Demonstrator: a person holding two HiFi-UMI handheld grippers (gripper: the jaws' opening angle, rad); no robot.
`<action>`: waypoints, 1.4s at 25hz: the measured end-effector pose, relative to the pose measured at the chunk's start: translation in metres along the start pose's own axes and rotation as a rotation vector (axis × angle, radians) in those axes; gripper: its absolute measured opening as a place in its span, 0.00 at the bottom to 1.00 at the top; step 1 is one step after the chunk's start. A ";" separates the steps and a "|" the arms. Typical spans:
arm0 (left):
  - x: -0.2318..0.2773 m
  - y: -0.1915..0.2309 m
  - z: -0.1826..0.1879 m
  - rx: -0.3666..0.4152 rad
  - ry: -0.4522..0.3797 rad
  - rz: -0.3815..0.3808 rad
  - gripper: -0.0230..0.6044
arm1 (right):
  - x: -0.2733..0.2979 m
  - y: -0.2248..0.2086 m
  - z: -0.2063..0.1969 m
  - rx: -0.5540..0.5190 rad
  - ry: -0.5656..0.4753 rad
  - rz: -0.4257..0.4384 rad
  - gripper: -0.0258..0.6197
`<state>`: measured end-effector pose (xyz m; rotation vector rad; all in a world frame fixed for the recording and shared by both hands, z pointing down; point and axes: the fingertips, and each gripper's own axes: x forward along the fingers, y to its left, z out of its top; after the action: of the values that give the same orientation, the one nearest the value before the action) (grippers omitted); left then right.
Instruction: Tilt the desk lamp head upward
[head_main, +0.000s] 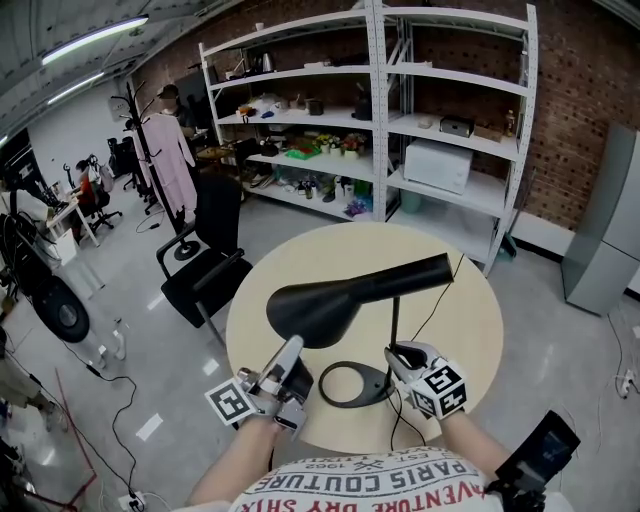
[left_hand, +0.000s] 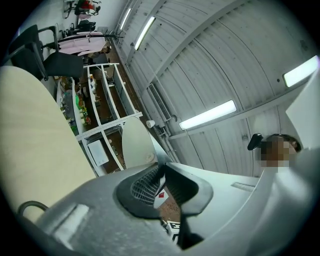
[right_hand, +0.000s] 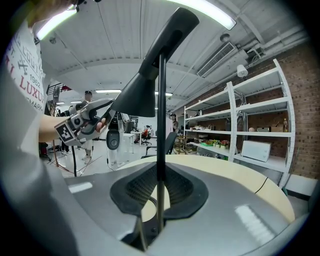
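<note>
A black desk lamp stands on the round beige table (head_main: 470, 330). Its shade (head_main: 312, 306) points left, level with the arm (head_main: 420, 274), above the ring base (head_main: 352, 386). My left gripper (head_main: 293, 348) reaches up under the shade's near rim. In the left gripper view the shade's white inside (left_hand: 136, 142) runs down into the narrow gap between the left gripper's (left_hand: 162, 186) jaws, and a slit still shows between the pads. My right gripper (head_main: 397, 352) is shut on the thin upright stem (right_hand: 160, 110), which passes between the right gripper's (right_hand: 159, 192) pads. The left gripper (right_hand: 102, 118) also shows there at the shade's edge.
The lamp's cord (head_main: 437, 302) trails over the table's far right. Behind the table stand white shelves (head_main: 400, 120) with a microwave (head_main: 437, 165), a black office chair (head_main: 205, 268) at the left, a coat rack (head_main: 168, 165) and a grey cabinet (head_main: 605, 240).
</note>
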<state>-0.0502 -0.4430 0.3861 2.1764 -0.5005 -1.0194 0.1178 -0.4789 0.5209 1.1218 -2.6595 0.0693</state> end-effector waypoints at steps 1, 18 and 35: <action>0.000 -0.001 0.003 0.013 0.001 0.001 0.09 | 0.000 0.001 0.000 0.000 0.000 0.001 0.11; 0.015 -0.029 0.043 0.147 -0.041 -0.035 0.07 | 0.002 0.001 0.000 -0.001 -0.003 0.000 0.11; 0.032 -0.056 0.063 0.281 -0.015 -0.066 0.06 | -0.002 0.002 0.001 -0.008 -0.011 -0.001 0.11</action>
<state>-0.0764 -0.4482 0.3002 2.4483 -0.6133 -1.0533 0.1177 -0.4759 0.5190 1.1236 -2.6665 0.0531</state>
